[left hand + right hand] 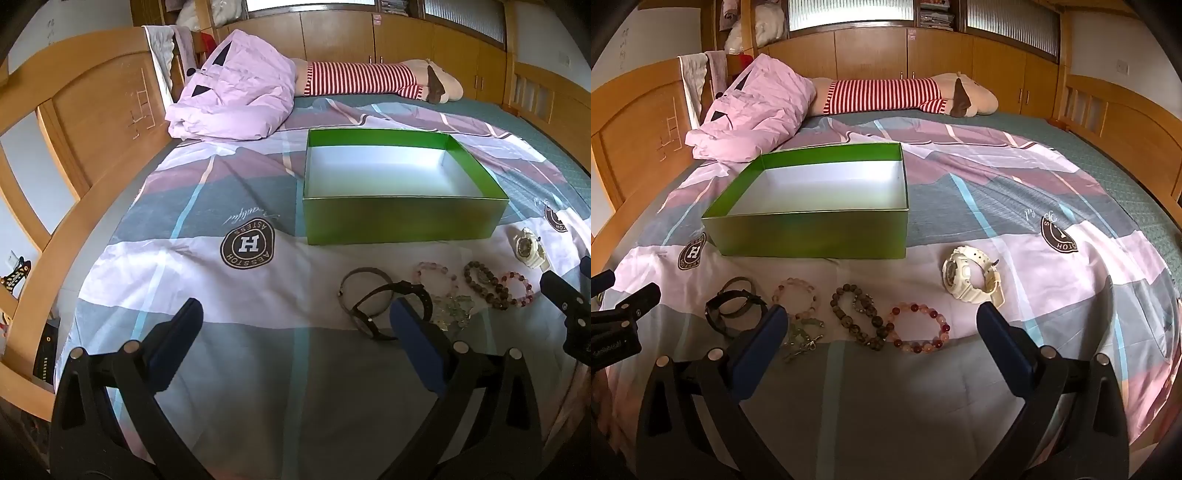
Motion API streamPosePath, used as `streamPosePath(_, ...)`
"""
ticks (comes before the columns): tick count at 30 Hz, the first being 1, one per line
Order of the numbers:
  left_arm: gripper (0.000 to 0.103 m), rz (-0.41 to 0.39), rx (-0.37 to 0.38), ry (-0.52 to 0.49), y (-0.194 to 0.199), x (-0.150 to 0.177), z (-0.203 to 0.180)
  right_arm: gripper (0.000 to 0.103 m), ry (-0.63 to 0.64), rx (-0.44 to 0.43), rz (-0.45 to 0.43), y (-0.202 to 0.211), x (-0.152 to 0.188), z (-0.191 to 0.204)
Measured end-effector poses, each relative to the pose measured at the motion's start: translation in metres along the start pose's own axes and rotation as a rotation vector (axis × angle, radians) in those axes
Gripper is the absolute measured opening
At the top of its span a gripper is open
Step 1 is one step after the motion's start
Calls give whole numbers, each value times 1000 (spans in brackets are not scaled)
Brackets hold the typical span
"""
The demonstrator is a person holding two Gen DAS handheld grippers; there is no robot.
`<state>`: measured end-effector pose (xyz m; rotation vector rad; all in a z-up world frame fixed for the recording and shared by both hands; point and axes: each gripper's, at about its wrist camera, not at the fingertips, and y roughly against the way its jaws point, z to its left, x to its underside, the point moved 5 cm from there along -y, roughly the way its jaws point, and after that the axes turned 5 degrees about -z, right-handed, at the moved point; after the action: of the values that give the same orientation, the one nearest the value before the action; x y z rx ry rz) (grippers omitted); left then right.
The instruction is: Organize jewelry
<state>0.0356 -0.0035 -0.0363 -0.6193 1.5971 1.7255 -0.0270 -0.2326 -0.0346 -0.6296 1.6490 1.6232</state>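
An open green box (402,219) (812,236) with a white, empty inside sits on the bedspread. In front of it lies a row of jewelry: a black watch with a grey band (373,299) (735,306), a pale pink bead bracelet (798,299), a silvery chain (803,341), a brown bead bracelet (858,314), a red and pink bead bracelet (919,328) and a white watch (530,247) (971,280). My left gripper (295,321) is open and empty, just left of the black watch. My right gripper (881,325) is open and empty above the bead bracelets.
A pink folded quilt (236,92) and a striped plush toy (373,81) lie at the far side of the bed. A wooden bed frame (85,122) runs along the left. Wooden cabinets (923,51) line the back wall.
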Motion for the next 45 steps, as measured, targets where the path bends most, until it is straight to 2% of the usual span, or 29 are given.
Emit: streamPosePath(45, 101, 13, 11, -4, -5, 7, -2, 102, 2, 7, 21, -3, 2, 0)
